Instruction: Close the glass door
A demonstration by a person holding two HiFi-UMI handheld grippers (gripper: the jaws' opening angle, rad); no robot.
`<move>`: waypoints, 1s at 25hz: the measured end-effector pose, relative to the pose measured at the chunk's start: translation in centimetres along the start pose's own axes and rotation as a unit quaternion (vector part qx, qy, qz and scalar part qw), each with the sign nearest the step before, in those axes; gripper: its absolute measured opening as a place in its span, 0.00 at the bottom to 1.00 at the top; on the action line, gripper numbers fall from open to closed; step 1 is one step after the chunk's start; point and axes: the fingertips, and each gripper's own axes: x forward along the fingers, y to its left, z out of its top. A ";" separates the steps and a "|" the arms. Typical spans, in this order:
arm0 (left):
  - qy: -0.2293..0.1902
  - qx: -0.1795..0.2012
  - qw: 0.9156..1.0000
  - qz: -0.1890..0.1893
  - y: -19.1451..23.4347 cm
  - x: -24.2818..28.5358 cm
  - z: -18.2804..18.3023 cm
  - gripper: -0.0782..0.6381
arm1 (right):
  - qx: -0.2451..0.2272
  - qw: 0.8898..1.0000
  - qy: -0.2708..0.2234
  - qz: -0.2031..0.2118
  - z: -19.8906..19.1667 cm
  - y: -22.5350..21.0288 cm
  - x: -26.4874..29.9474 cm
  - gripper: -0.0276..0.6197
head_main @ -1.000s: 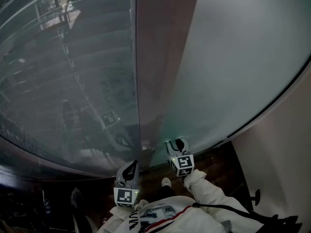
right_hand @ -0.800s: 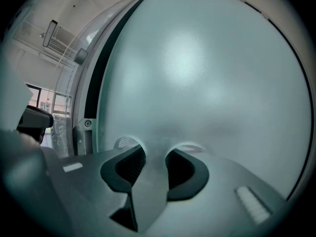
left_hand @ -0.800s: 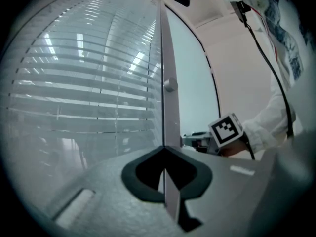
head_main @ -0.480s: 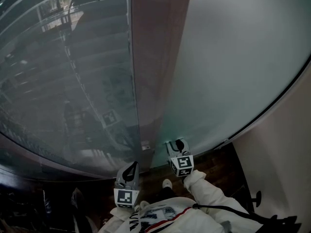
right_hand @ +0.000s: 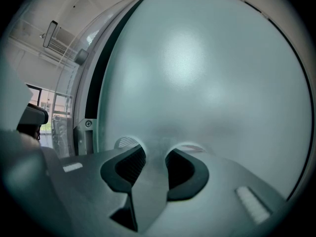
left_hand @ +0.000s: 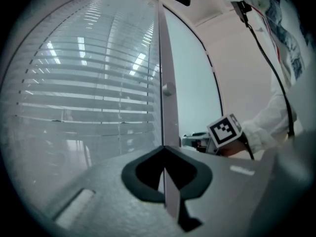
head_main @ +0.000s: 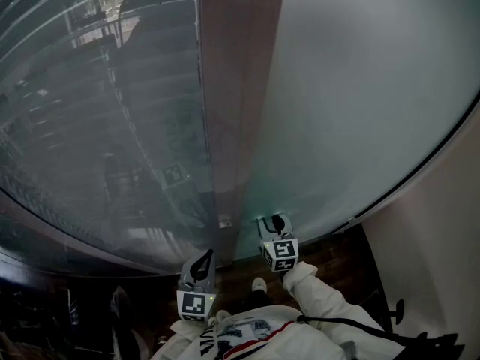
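Head view: right gripper (head_main: 272,221), jaws apart and empty, right up against the door (head_main: 360,88), guessing to push it; left gripper (head_main: 204,260) clenched, spare.

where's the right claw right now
Head view, lower centre: the right claw has its tips up against the frosted glass door, just right of the brown frame post and up-right of the left claw.
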 end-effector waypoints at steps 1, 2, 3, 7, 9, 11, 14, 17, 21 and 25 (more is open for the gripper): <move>-0.001 0.002 1.000 0.002 0.0 -0.1 -0.1 0.11 | 0.000 1.000 -0.001 0.001 0.1 0.1 0.0 0.24; -0.001 0.004 1.000 0.004 0.0 -0.3 -0.1 0.11 | 0.000 1.000 -0.001 0.001 0.2 0.1 0.0 0.24; -0.002 0.006 1.000 0.006 0.0 -0.4 0.0 0.11 | 0.000 1.000 -0.002 0.001 0.2 0.1 0.0 0.24; 0.001 0.015 1.000 0.013 0.2 -1.7 0.4 0.11 | 0.000 1.000 -0.004 -0.003 0.2 -0.1 0.1 0.24; 0.004 0.016 1.000 0.020 0.2 -2.8 0.4 0.11 | 0.000 1.000 -0.001 -0.002 -0.3 -0.2 0.2 0.24; 0.007 0.016 1.000 0.025 0.1 -4.2 0.3 0.11 | 0.000 1.000 0.001 -0.004 -0.7 -0.4 0.1 0.24; 0.009 0.020 0.999 0.027 -0.1 -6.3 0.0 0.11 | -0.002 1.000 0.004 -0.002 -0.8 -0.5 0.2 0.24; 0.019 0.015 0.999 0.021 -0.8 -8.6 0.4 0.11 | -0.015 1.000 0.020 0.000 -1.0 -0.7 -0.5 0.37; 0.039 0.004 0.999 0.016 -1.4 -12.1 -3.3 0.11 | 0.012 0.999 0.025 -0.027 -1.6 -0.8 -6.2 0.36; 0.047 -0.002 0.999 -0.011 -2.9 -12.8 -4.8 0.11 | 0.006 0.999 0.043 -0.009 -2.2 2.5 -13.4 0.06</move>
